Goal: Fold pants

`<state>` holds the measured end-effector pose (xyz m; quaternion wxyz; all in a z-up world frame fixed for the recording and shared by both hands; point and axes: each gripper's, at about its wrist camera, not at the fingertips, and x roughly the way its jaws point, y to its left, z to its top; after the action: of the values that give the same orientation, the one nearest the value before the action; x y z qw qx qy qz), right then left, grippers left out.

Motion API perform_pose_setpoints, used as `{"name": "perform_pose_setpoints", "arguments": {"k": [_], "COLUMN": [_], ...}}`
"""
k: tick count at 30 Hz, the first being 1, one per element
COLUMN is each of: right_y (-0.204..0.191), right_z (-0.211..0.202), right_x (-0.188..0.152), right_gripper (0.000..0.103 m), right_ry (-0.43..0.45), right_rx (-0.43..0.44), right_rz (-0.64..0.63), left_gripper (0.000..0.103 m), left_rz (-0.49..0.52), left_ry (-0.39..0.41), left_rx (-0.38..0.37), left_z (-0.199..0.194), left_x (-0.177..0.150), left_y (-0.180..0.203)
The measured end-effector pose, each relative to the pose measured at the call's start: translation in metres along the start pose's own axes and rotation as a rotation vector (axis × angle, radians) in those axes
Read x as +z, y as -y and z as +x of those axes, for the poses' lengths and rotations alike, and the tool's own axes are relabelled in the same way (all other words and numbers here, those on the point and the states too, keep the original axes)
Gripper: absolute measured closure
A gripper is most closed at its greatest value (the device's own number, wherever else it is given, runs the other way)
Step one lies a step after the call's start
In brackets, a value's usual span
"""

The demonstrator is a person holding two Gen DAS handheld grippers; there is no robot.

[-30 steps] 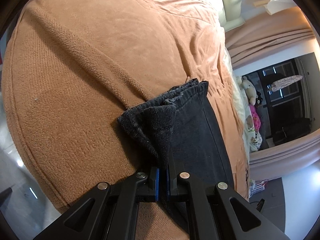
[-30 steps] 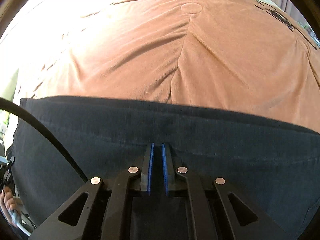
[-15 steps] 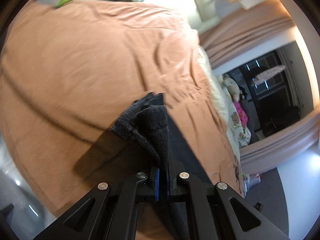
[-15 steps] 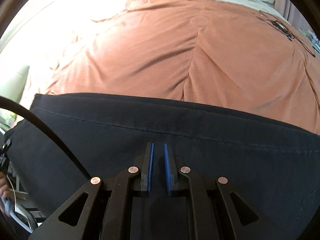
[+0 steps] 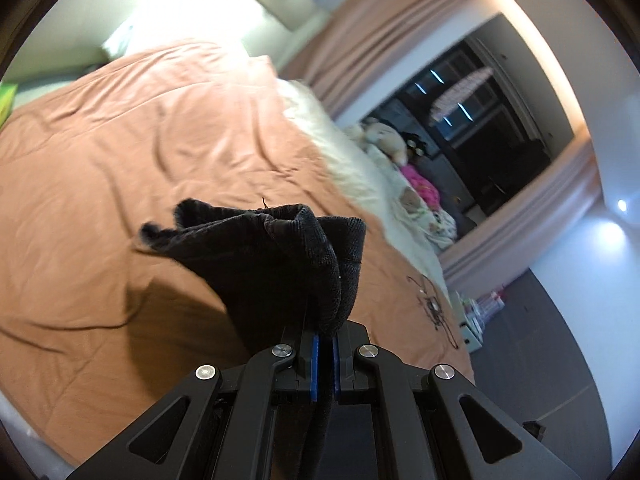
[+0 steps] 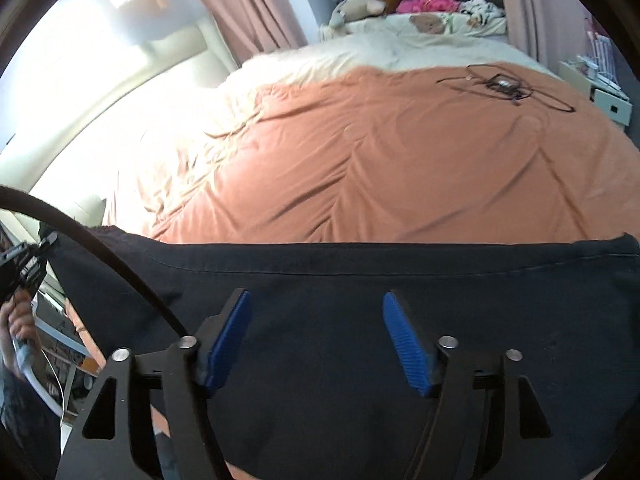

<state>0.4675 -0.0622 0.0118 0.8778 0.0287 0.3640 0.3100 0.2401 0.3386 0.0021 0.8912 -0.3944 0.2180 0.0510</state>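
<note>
Black pants (image 6: 340, 280) hang above the orange blanket (image 6: 400, 168), long axis running side to side across the right wrist view. Left gripper (image 5: 325, 334) is clamped on a bunched end. Right gripper (image 6: 316, 320) jaws are opening, pads off the cloth.

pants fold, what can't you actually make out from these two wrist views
- Left wrist view: most of the pants is hidden below the left tool; only the clamped bunch shows.
- Right wrist view: the pants' lower part is cut off by the frame and the right tool.
- The cable tangle on the blanket: too small to identify.
</note>
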Motion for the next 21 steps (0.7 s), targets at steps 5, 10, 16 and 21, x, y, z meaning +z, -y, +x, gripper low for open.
{"name": "perform_pose_setpoints", "arguments": {"k": [5, 10, 16, 21], "right_y": [0.026, 0.047, 0.075, 0.103], "right_z": [-0.040, -0.073, -0.097, -0.125], "right_x": [-0.019, -0.034, -0.051, -0.068], "right_gripper": [0.026, 0.026, 0.026, 0.026], "right_ry": [0.043, 0.075, 0.103, 0.134], "right_rx": [-0.005, 0.001, 0.002, 0.006], "right_rz": [0.041, 0.071, 0.116, 0.159], "left_gripper": [0.098, 0.098, 0.098, 0.098], "left_rz": [0.074, 0.151, 0.218, 0.266], "left_ry": [0.000, -0.004, -0.024, -0.038], "left_rx": [-0.045, -0.083, -0.117, -0.153], "left_z": [0.005, 0.008, 0.016, 0.024], "left_x": [0.006, 0.005, -0.004, -0.014], "left_y": [0.056, 0.113, 0.173, 0.218]}}
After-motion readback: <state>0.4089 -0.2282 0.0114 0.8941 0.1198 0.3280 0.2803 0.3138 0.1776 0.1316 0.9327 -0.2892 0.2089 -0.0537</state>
